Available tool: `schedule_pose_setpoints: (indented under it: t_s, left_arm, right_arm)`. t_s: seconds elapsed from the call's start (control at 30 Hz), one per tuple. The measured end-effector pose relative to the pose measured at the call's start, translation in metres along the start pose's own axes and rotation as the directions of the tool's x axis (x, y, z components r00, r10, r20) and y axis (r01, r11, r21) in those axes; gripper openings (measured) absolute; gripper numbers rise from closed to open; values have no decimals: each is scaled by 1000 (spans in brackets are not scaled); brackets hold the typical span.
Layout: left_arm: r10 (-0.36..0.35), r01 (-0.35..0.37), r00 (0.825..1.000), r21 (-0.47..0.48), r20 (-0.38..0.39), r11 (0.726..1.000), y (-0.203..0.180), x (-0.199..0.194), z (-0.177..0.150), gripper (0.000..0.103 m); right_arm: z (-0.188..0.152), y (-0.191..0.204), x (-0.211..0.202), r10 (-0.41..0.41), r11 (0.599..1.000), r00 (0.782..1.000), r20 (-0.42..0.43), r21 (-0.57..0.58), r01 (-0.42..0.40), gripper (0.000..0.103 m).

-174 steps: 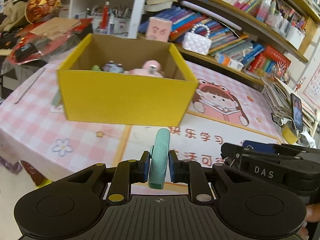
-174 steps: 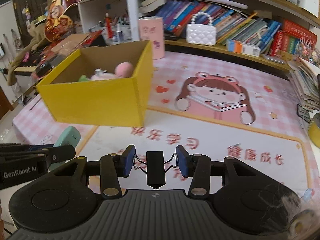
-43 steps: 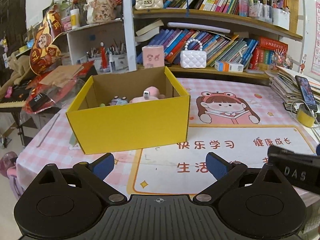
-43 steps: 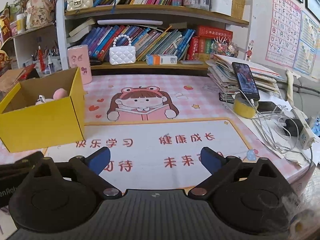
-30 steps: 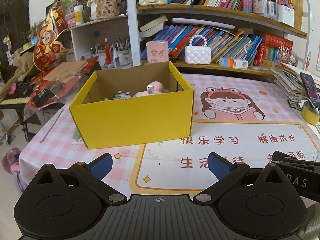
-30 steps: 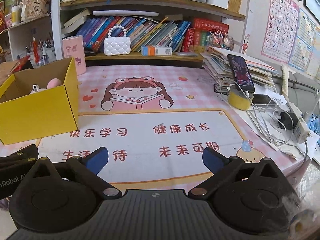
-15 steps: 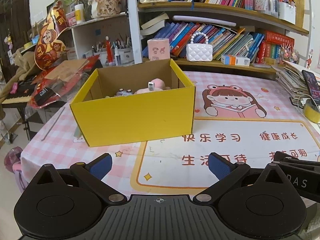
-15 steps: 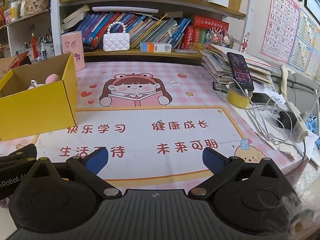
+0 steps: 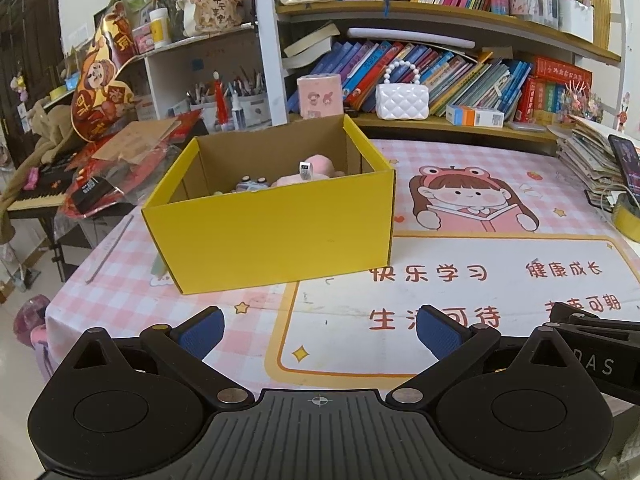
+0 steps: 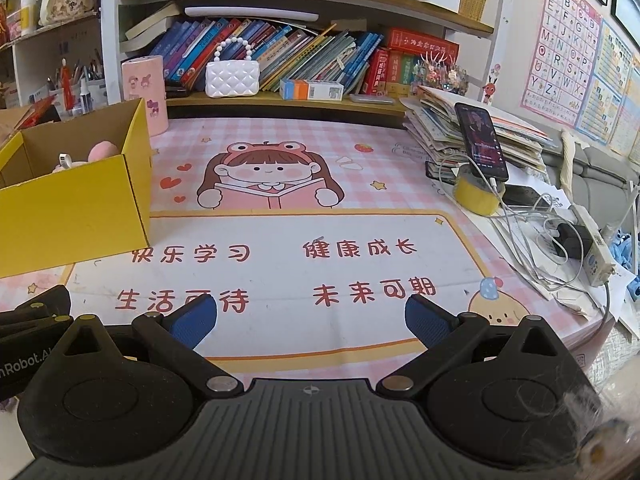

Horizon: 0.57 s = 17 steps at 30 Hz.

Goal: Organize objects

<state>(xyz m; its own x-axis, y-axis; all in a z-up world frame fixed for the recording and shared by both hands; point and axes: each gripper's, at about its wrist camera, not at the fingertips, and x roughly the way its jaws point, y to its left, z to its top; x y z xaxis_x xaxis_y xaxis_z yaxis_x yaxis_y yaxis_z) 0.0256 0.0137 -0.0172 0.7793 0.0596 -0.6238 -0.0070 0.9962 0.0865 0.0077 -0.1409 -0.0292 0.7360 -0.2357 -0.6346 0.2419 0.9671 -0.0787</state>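
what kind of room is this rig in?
Likely a child's study corner at home: packed bookshelves, an alphabet poster on the wall, and a cartoon desk mat on the table beside a yellow box of small toys.

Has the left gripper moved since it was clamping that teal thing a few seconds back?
Yes. The left gripper has pulled back and up from the yellow box, which looks smaller and farther away now, and its jaws are open and empty.

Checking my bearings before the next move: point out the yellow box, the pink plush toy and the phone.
yellow box (image 9: 280, 232), left wrist view, front wall.
pink plush toy (image 9: 320, 166), left wrist view, rounded top.
phone (image 10: 480, 140), right wrist view, screen.
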Motion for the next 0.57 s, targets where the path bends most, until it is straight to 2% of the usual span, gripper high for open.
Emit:
schedule_pose_setpoints:
  t_s: [0.3, 0.57]
  left_arm:
    - [0, 0, 1000, -3, -17, 1000, 0, 5, 1, 103]
    - [-34, 34, 999, -19, -24, 999, 1, 9, 3, 103]
  right_arm:
    - [1, 2, 4, -7, 1000, 1000, -9, -17, 7, 101]
    - [3, 2, 9, -12, 1000, 999, -32, -20, 11, 102]
